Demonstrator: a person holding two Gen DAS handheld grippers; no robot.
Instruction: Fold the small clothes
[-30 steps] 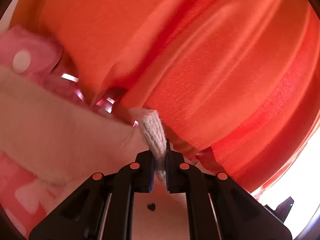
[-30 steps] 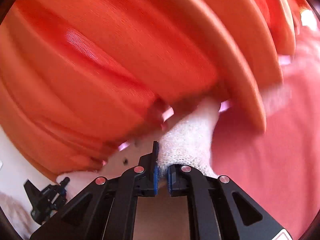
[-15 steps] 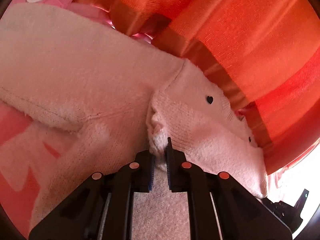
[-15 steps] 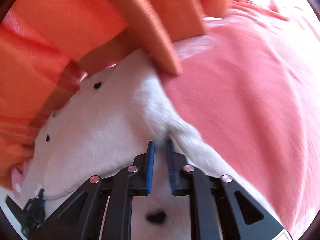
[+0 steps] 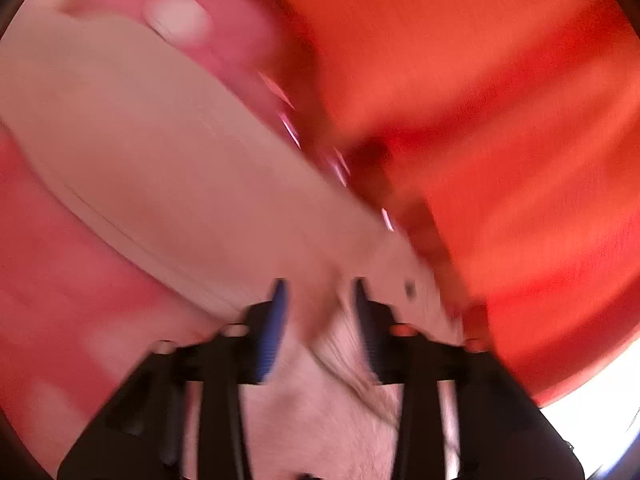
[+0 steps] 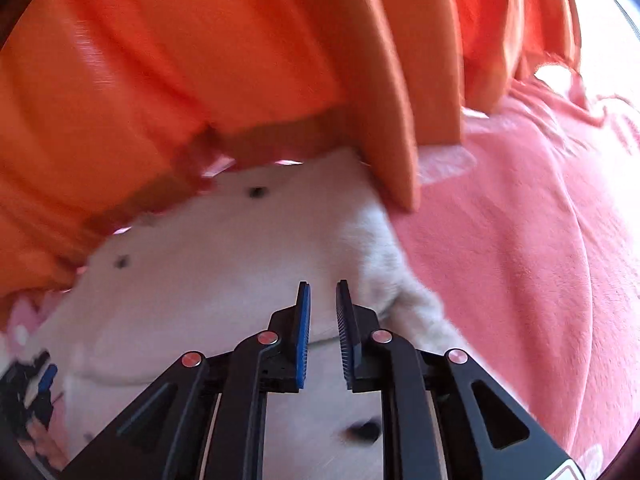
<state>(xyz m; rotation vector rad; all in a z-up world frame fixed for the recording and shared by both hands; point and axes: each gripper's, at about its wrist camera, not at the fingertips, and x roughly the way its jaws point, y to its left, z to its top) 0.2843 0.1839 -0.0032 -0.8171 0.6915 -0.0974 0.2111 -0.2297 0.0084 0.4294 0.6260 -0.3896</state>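
Observation:
A small white knit garment (image 6: pixel 208 280) with tiny black hearts lies flat under both grippers. It also shows in the blurred left wrist view (image 5: pixel 168 168). My left gripper (image 5: pixel 320 300) is open, its fingers spread just above a bunched fold of the white knit. My right gripper (image 6: pixel 322 300) is open a little and holds nothing, low over the garment's edge. The garment's far edge is hidden under orange cloth.
An orange pleated cloth (image 6: pixel 200 60) drapes over the back of both views (image 5: pixel 500 100). A coral pink garment (image 6: pixel 520 260) lies right of the white one. Pink fabric with white dots (image 5: pixel 180 20) lies at the left. The left gripper (image 6: pixel 28 396) shows at lower left.
Both grippers have let go of the white garment, which now lies spread flat. The left jaws opened wide in the last half second; the right jaws opened a little more.

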